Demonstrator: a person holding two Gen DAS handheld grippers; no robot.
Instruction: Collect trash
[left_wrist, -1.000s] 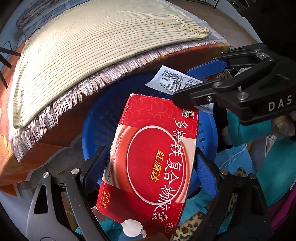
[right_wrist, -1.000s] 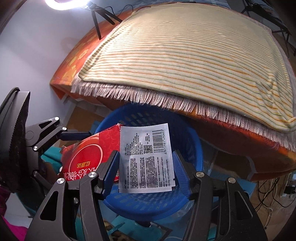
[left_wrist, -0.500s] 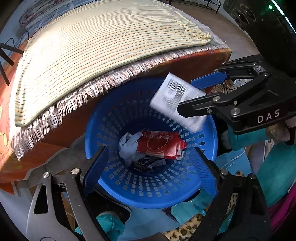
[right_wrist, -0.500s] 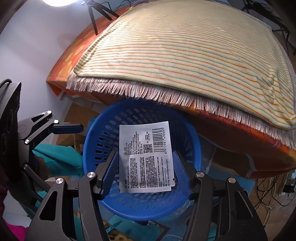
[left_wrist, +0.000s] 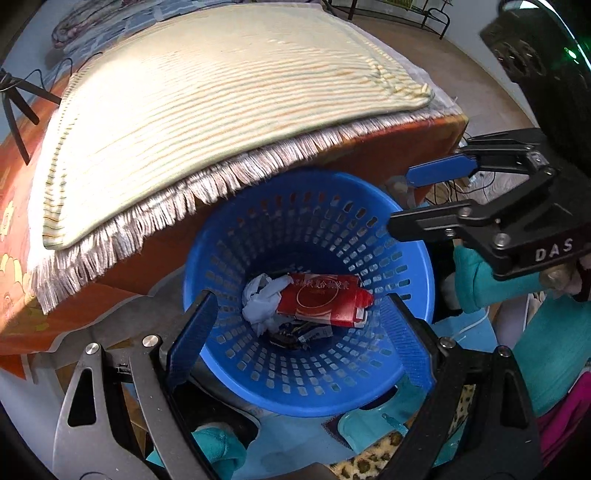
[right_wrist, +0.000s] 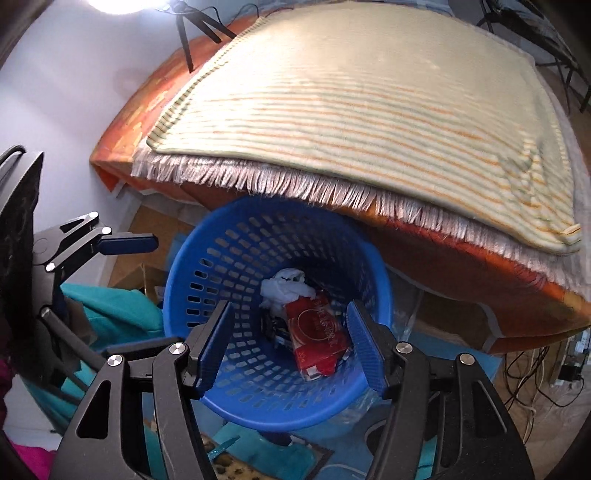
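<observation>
Both pieces of trash have left the jaws since a second ago: the red carton (left_wrist: 325, 301) that filled the left gripper (left_wrist: 301, 341) now lies at the bottom of the blue basket (left_wrist: 413, 243), and the white barcode packet that was between the right jaws is gone from view – presumably dropped in too, though it cannot be picked out among the contents. The right gripper (right_wrist: 290, 345) has just been opening; its jaws now stand partly apart with nothing between them. The left jaws stand wide, likewise empty.

Both grippers hover above the basket, which sits on the floor tucked against the near edge of the surface, under the fringe of the striped cloth (left_wrist: 221, 92). Beside the carton lies a crumpled white wrapper (left_wrist: 264, 301), with some dark scraps beneath.

As a judgement, the drop-off step is finished – this is the pause after release. No trash shows on the striped cloth in either view, so the next move calls for lifting clear of the basket rim and looking elsewhere for anything left to collect, or ending the task.
</observation>
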